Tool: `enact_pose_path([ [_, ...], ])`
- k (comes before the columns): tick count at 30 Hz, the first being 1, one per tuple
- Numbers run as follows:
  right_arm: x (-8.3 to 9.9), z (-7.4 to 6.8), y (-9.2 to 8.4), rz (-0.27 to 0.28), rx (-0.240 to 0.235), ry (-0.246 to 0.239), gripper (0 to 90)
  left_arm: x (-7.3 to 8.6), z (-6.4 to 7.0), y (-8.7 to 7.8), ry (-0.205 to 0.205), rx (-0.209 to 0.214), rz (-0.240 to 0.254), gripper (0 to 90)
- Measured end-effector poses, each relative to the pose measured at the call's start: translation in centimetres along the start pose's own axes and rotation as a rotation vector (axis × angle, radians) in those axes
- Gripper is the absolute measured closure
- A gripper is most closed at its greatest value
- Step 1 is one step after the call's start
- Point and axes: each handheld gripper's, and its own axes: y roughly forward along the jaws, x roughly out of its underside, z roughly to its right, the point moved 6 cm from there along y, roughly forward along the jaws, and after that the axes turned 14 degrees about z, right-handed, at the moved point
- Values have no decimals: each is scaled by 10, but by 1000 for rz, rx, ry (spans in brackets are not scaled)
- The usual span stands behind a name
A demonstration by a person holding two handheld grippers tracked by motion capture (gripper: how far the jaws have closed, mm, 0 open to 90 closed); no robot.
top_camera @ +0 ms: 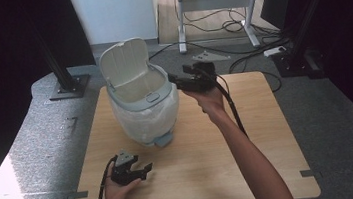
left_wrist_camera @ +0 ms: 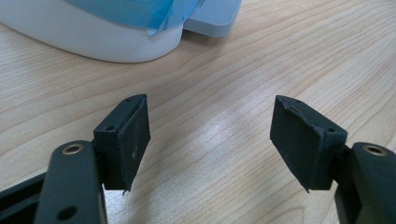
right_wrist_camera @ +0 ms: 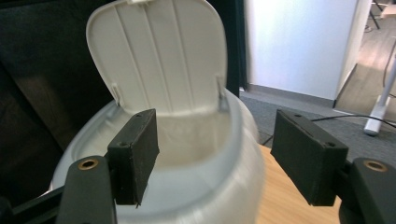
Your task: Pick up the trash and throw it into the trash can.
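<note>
On the wooden table (top_camera: 249, 136), a small white pedal bin (top_camera: 141, 96) is seen left of centre, its lid (top_camera: 123, 60) raised upright and its foot pedal (left_wrist_camera: 212, 16) facing the person. At the bin's right rim the right gripper (top_camera: 174, 78) is held level by an outstretched forearm; its jaws are parted, nothing is clamped, and the near pad possibly overlaps the rim, though contact cannot be judged. Near the front edge the left gripper (top_camera: 148, 169) is rested on the tabletop, jaws apart and empty.
</note>
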Motion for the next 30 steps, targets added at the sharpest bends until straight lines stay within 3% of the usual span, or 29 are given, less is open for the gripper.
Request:
enact_pose_path([
  [2,8,9,-21,9,5,5,320,0,1,1,3,-1,0,281],
  [9,27,24,-58,7,24,-14,325,0,1,0,2,-5,0,281],
  [10,36,28,-71,8,30,-11,326,0,0,-1,1,-6,-1,281],
  [12,40,29,-76,8,32,-8,327,-1,-2,-2,0,-11,4,280],
  [21,96,40,-131,-17,53,15,329,-10,-3,-9,-11,-13,26,277],
  [24,110,41,-143,-38,70,-17,328,-18,-2,-13,-19,-1,38,270],
  [30,134,39,-155,-65,74,-37,328,-38,-2,-26,-31,14,85,261],
])
